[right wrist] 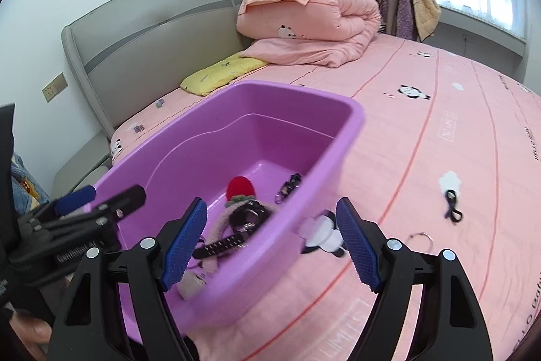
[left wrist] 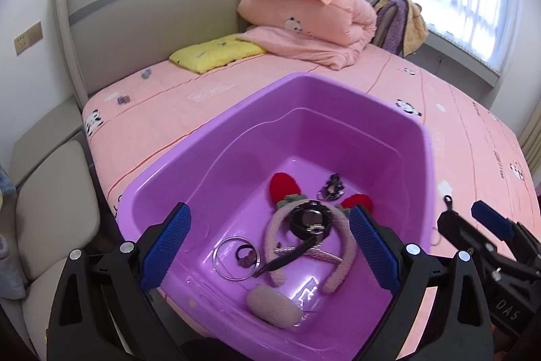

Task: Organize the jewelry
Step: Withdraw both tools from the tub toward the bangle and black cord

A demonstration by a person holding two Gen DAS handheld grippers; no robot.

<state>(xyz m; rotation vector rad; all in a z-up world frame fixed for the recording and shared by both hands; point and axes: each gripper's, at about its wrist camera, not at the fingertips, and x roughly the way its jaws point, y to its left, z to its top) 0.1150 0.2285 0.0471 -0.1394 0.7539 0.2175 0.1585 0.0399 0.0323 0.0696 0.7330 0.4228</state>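
A purple plastic tub (left wrist: 236, 110) (right wrist: 338, 137) sits on the pink bed. Inside lie a fuzzy pink headband with red ears (left wrist: 284, 185) (right wrist: 240, 188), a black watch (left wrist: 309, 219) (right wrist: 250, 215), a silver bangle (left wrist: 236, 257), a dark hair tie (left wrist: 246, 256) and a small dark keychain charm (left wrist: 333, 186) (right wrist: 289, 186). My left gripper (left wrist: 270, 246) is open and empty over the tub's near end. My right gripper (right wrist: 272, 239) is open and empty over the tub's right wall. On the sheet to the right lie a black clip (right wrist: 451, 205) and a thin silver ring (right wrist: 421, 239).
A folded pink quilt (left wrist: 304, 19) (right wrist: 304, 19) and a yellow pillow (left wrist: 216, 51) (right wrist: 219, 73) lie at the grey headboard (left wrist: 142, 22). Small trinkets (left wrist: 123, 98) lie near the pillow. A chair with clothes (left wrist: 402, 19) stands by the window. A grey bedside bench (left wrist: 44, 192) is at the left.
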